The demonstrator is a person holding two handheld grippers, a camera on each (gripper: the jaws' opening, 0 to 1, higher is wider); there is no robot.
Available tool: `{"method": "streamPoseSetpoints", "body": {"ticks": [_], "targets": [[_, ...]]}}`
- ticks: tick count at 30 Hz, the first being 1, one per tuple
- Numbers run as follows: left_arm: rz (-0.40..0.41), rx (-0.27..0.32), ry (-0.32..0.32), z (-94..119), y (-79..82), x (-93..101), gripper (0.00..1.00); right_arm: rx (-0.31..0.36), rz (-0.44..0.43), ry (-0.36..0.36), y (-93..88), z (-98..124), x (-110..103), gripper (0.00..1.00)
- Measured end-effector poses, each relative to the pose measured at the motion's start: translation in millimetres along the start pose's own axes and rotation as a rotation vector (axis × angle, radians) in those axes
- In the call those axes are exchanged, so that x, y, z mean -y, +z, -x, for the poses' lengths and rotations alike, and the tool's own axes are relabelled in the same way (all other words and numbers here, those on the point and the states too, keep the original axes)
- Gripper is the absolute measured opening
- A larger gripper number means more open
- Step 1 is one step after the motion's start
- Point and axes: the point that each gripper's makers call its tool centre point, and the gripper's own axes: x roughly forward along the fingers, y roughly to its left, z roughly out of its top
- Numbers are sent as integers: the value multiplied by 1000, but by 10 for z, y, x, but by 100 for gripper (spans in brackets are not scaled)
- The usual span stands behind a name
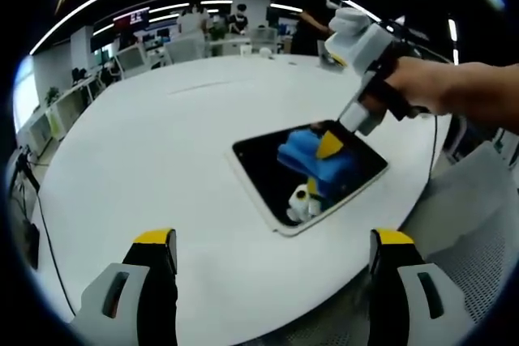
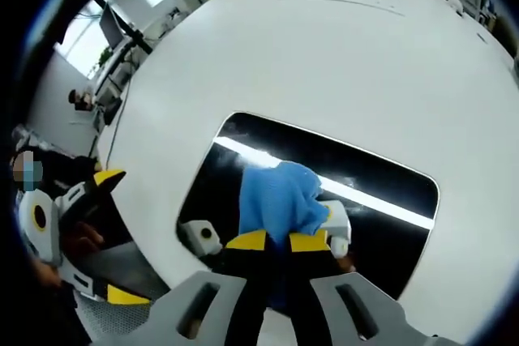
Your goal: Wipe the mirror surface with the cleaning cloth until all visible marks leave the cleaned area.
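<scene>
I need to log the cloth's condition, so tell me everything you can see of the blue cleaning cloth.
The blue cleaning cloth is soft, bunched fabric, crumpled into folds, not spread flat. It rests on the dark glossy mirror, which lies flat on the white round table. The right gripper is shut on its near edge, yellow tips pinching it. In the left gripper view the cloth sits mid-mirror, its reflection showing beneath.

Left view far back, right view close; both share mirror point(image 1: 308, 174) point(image 2: 324, 192).
</scene>
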Motion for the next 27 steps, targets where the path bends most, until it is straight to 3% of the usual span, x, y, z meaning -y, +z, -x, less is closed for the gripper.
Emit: {"method": "streamPoseSetpoints", "body": {"ticks": [27], "targets": [[10, 10, 11, 3, 17, -33, 99, 14, 2, -33, 361, -90, 138, 2]]}}
